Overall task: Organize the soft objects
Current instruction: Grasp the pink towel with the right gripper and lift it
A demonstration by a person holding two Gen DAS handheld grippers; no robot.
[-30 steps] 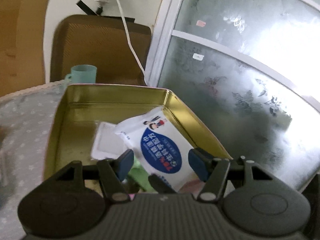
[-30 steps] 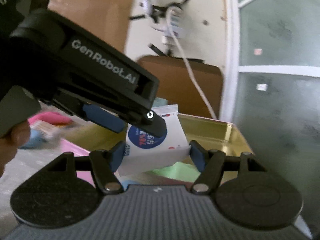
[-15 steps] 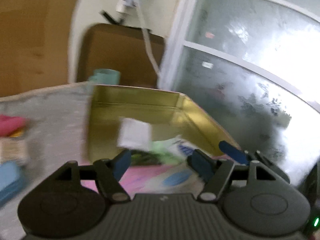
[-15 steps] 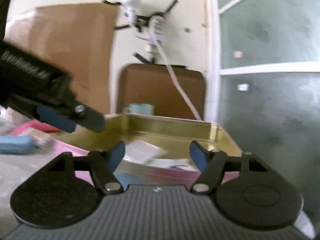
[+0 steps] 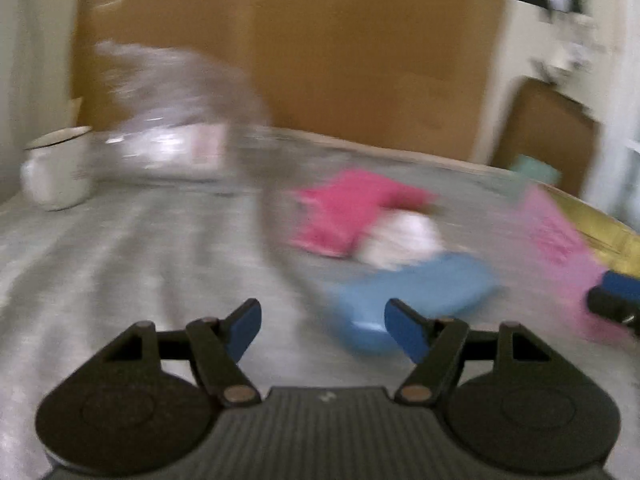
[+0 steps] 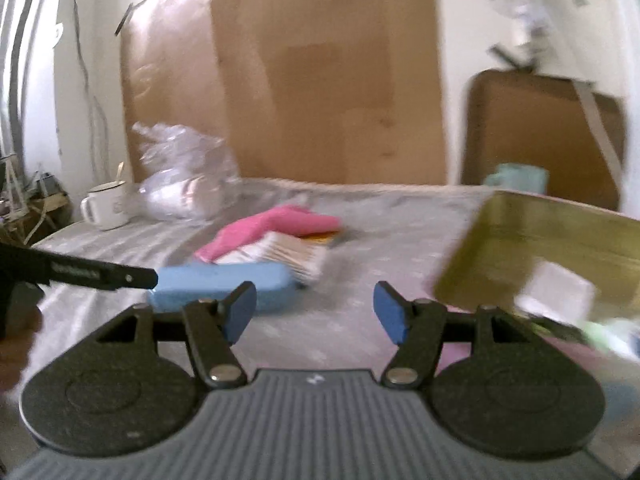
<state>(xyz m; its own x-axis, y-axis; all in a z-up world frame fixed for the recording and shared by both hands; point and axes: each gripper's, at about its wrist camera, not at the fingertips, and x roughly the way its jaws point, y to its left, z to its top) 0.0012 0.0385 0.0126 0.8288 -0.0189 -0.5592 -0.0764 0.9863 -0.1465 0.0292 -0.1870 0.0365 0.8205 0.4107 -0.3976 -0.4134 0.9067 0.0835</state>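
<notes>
Both views are motion-blurred. A blue soft case (image 5: 416,292) (image 6: 224,284) lies on the grey cloth, with a pink soft item (image 5: 348,208) (image 6: 276,224) and a white packet (image 5: 400,240) (image 6: 284,256) just behind it. My left gripper (image 5: 322,324) is open and empty, low over the cloth to the left of the blue case. My right gripper (image 6: 314,314) is open and empty, right of the case. The gold tin box (image 6: 560,232) (image 5: 600,224) stands at the right with a white packet (image 6: 556,296) and a green one (image 6: 612,336) inside.
A white mug (image 5: 56,168) (image 6: 106,204) and a crumpled clear plastic bag (image 5: 172,120) (image 6: 184,172) sit at the far left. A teal cup (image 6: 518,178) stands behind the tin. Cardboard (image 6: 320,72) leans on the wall. The tin's pink lid (image 5: 560,248) lies beside it.
Both grippers have swung left, away from the tin toward the loose items on the cloth. The blue-and-white packet held over the tin a second ago is no longer held.
</notes>
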